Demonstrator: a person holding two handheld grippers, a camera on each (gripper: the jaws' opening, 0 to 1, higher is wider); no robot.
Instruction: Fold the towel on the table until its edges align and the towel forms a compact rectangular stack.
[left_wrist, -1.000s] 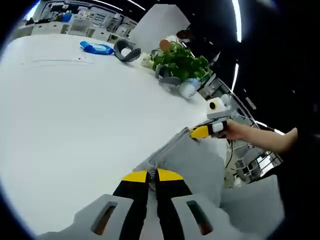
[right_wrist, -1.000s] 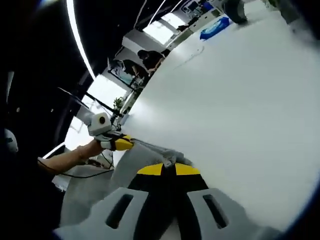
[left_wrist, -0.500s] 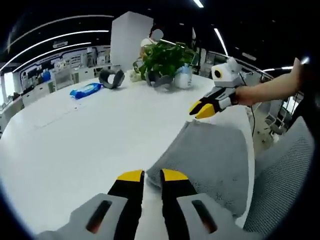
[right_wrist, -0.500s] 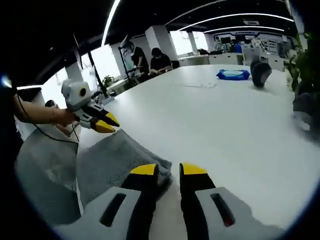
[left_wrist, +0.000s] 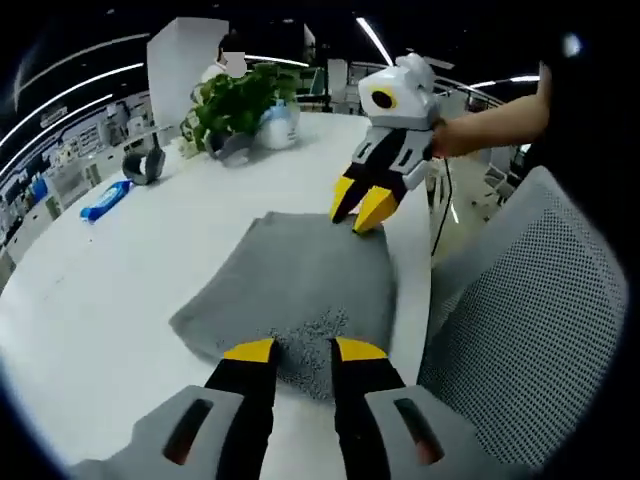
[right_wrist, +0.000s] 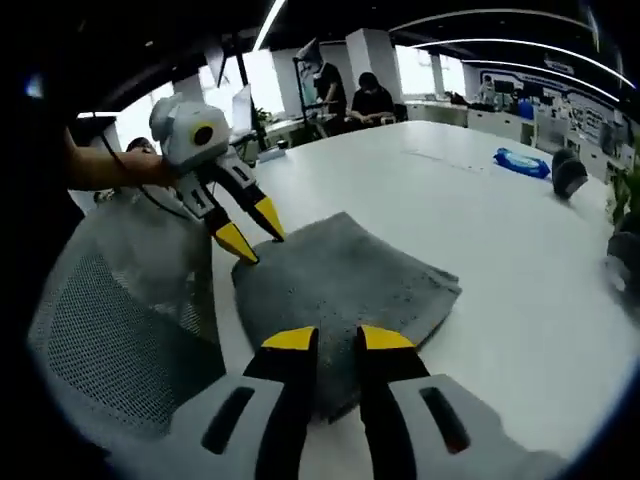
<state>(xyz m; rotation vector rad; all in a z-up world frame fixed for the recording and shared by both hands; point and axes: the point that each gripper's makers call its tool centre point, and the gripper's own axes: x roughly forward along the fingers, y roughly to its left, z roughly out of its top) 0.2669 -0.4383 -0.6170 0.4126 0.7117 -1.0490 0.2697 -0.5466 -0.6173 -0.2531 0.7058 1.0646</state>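
A grey towel (left_wrist: 300, 280) lies folded flat on the white table (left_wrist: 90, 280), close to the table's edge. In the left gripper view my left gripper (left_wrist: 303, 352) stands open just short of the towel's near edge, nothing between its fingers. My right gripper (left_wrist: 360, 210) hovers open at the towel's far corner, held by a hand. In the right gripper view the towel (right_wrist: 340, 275) spreads ahead of my open right gripper (right_wrist: 337, 342), whose tips reach over its near edge. My left gripper (right_wrist: 252, 230) is open at the towel's left corner.
A grey mesh chair (left_wrist: 510, 300) stands against the table edge beside the towel. Far across the table are a potted plant (left_wrist: 235, 100), headphones (left_wrist: 143, 165) and a blue packet (left_wrist: 103, 198). People sit at a desk in the background (right_wrist: 350, 95).
A second ago both grippers were shut on the towel's edge. They have opened, let it go and drawn back, and the towel now lies flat and folded.
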